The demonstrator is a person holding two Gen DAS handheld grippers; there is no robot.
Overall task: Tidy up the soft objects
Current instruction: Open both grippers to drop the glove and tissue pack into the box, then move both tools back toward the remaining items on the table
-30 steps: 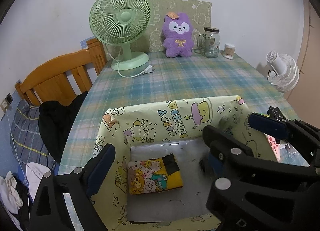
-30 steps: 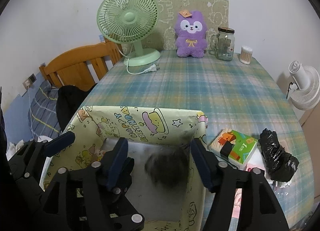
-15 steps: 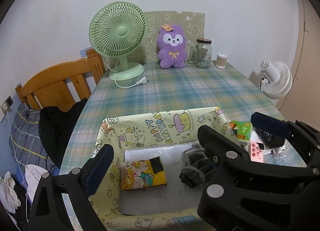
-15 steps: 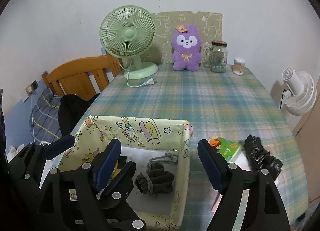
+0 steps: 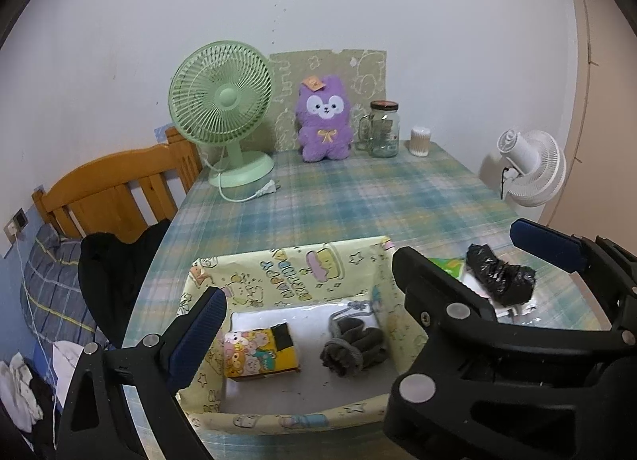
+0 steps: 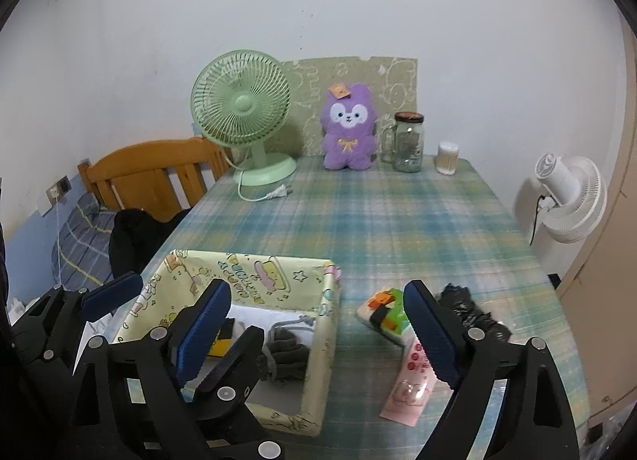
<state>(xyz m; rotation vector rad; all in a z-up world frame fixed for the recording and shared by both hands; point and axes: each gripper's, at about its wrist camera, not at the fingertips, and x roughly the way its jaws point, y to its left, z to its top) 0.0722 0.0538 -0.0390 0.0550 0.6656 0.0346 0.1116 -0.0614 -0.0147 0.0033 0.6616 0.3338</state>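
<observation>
A yellow cartoon-print box (image 5: 286,280) (image 6: 318,340) sits at the table's near edge. Inside lie a grey sock bundle (image 5: 352,348) (image 6: 284,352) and a yellow cartoon tissue pack (image 5: 260,348). A green-orange tissue pack (image 6: 384,310), a black crumpled bag (image 5: 499,278) (image 6: 471,310) and a pink packet (image 6: 410,384) lie on the table right of the box. My left gripper (image 5: 370,292) is open and empty above the box. My right gripper (image 6: 318,328) is open and empty above the box's right wall. A purple plush (image 5: 324,119) (image 6: 350,127) stands at the back.
A green fan (image 5: 223,113) with a loose plug, a glass jar (image 5: 383,129) and a cotton-swab holder (image 5: 421,141) stand at the back of the plaid table (image 6: 398,213). A wooden chair (image 5: 115,193) with black clothing is left; a white fan (image 6: 567,197) is right.
The grey sock dropped from my right gripper into the box. Both grippers have risen and pulled back, so the box looks smaller and lower.
</observation>
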